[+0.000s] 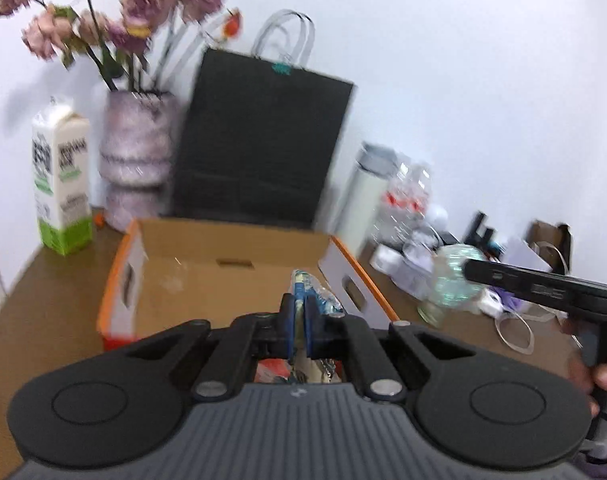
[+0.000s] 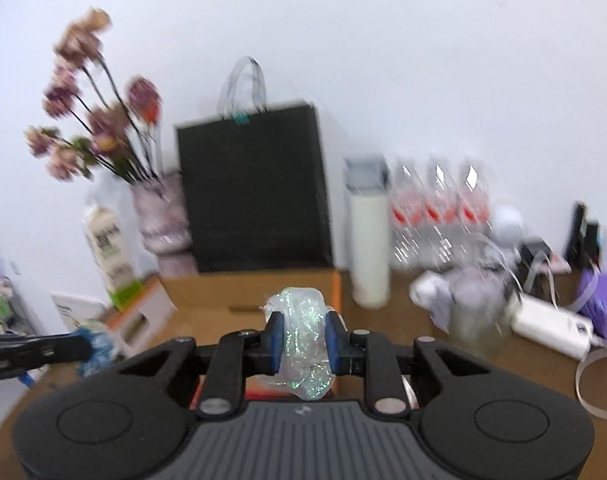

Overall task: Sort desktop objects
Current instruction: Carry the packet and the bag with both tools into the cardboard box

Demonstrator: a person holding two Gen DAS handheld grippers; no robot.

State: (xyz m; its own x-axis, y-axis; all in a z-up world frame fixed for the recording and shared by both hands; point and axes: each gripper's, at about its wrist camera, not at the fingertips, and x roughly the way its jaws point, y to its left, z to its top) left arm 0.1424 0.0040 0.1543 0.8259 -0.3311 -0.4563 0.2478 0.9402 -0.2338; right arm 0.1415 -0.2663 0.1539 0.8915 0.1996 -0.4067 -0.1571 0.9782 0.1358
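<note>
My left gripper (image 1: 300, 320) is shut on a blue patterned wrapper (image 1: 309, 290) and holds it over the near edge of an open cardboard box (image 1: 223, 264) with orange rims. My right gripper (image 2: 303, 338) is shut on a clear glittery crumpled bag (image 2: 305, 340). In the left wrist view the right gripper's tip with the glittery bag (image 1: 455, 276) is to the right of the box. In the right wrist view the left gripper with the blue wrapper (image 2: 97, 346) is at the left, beside the box (image 2: 263, 292).
On the brown desk (image 1: 43, 312) stand a milk carton (image 1: 61, 180), a vase of pink flowers (image 1: 137, 160), a black paper bag (image 1: 259, 140), a white tumbler (image 2: 369, 236), water bottles (image 2: 439, 212), a white power bank (image 2: 551, 328) and purple clutter (image 2: 601, 304).
</note>
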